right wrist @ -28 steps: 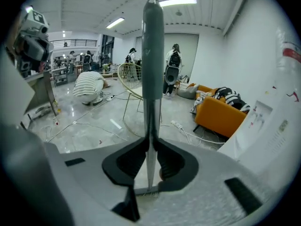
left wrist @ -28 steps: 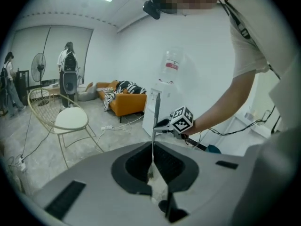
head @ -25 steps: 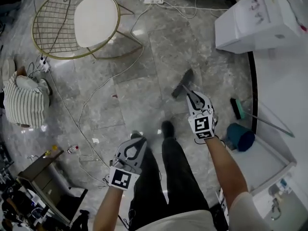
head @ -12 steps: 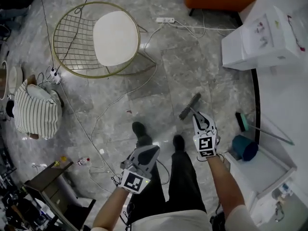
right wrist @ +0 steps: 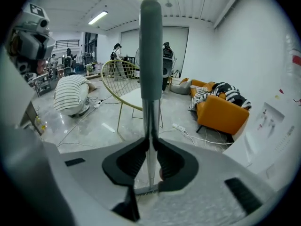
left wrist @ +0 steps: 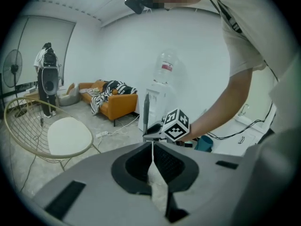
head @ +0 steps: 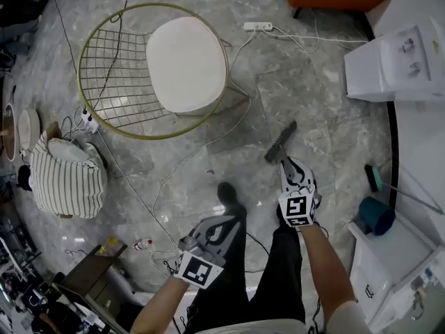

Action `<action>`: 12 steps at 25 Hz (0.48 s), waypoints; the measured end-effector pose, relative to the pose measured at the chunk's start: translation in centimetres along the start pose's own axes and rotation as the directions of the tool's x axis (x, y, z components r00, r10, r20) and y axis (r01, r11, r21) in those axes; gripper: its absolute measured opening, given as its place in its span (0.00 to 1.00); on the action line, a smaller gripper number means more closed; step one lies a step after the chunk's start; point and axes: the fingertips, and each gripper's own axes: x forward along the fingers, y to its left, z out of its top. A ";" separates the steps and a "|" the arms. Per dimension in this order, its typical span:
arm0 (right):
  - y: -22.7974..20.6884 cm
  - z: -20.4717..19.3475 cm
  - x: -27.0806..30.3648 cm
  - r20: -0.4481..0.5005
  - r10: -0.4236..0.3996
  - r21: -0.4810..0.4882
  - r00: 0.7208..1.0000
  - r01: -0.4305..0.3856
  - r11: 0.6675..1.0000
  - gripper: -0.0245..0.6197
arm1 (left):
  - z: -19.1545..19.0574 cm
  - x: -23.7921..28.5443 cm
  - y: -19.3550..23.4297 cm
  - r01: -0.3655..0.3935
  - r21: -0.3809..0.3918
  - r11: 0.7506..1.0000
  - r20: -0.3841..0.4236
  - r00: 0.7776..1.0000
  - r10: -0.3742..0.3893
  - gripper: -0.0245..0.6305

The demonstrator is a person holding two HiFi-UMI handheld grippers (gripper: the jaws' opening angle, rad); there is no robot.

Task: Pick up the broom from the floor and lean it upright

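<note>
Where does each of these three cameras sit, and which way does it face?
Head view: on the head, facing down at the floor; arms, legs, left gripper, right gripper show.
Left gripper view: on it, facing the right gripper; forearm, torso show.
Right gripper view: along jaws clamping the broom, towards the chair.
All share the chair.

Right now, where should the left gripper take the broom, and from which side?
Grey sleeve above the right gripper, from the person's left, jaws level: the broom stands roughly upright, thin shaft clamped lower down. The left gripper is shut; open it first.
</note>
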 end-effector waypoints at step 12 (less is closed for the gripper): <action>3.6 10.8 15.0 -0.003 0.039 -0.062 0.999 -0.039 0.997 0.16 | -2.8 0.2 13.0 -0.086 -0.046 0.995 0.047 0.995 0.088 0.06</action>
